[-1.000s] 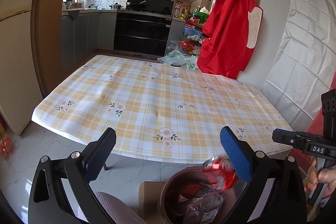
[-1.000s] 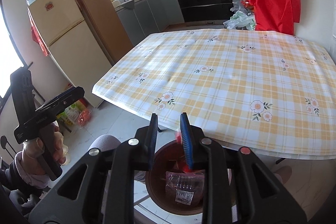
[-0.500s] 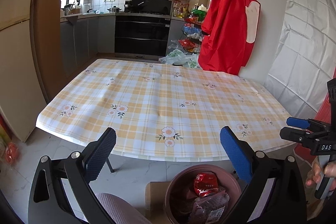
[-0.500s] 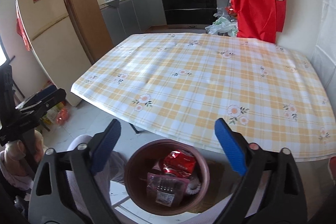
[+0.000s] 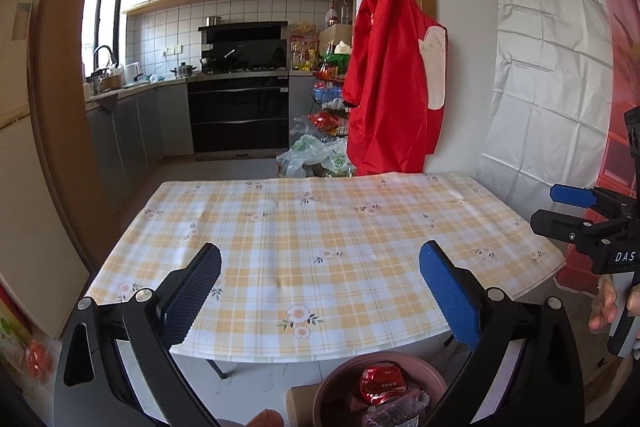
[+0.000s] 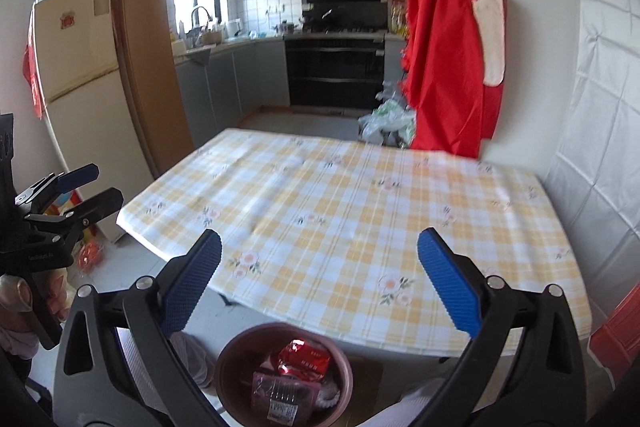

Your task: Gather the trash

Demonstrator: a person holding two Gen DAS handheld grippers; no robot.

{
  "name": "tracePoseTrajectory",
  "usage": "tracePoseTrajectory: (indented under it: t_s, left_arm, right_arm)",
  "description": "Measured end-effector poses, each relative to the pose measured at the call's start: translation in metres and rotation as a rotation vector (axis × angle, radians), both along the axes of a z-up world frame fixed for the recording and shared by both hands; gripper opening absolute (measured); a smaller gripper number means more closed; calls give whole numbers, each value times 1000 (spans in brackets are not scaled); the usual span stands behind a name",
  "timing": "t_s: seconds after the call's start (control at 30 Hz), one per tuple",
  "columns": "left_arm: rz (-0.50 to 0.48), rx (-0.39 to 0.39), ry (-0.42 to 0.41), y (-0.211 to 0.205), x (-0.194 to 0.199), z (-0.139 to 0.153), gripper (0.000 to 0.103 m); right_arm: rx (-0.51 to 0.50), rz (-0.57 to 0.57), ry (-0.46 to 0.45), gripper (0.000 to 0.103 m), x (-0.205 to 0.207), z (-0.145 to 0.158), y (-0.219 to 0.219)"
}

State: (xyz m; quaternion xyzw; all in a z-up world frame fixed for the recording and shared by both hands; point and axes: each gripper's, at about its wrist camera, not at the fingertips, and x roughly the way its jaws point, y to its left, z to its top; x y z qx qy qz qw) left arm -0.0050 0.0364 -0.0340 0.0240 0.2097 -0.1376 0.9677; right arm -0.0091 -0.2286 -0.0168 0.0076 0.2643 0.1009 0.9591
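Up come both grippers since a second ago, and the red wrapper (image 6: 305, 358) now lies in the brown bin (image 6: 236, 355), below the right gripper (image 6: 319, 279), whose jaws have just been opening, nothing between them. Left gripper (image 5: 320, 285) gapes too, empty. Beyond, the checked tablecloth (image 6: 360, 203), then the red apron (image 6: 448, 39).

"DAS" on right gripper (image 5: 576, 215)
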Motion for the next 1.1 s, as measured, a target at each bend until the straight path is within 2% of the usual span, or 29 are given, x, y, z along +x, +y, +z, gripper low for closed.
tracePoseTrajectory:
  t_s: [0.17, 0.33, 0.53, 1.1]
  left_arm:
    - [-18, 27, -62, -14, -4, 32, 97]
    - [-7, 29, -108, -21, -14, 51, 97]
    - [-33, -8, -75, -20, -16, 55, 97]
    - [-22, 27, -77, -22, -17, 53, 97]
  right_arm:
    - [0, -35, -62, 97, -13, 29, -7]
    - [-8, -59, -93, 97, -23, 43, -9]
    - [-9, -70, -99, 97, -28, 48, -10]
    - [-15, -83, -96, 97, -28, 48, -9]
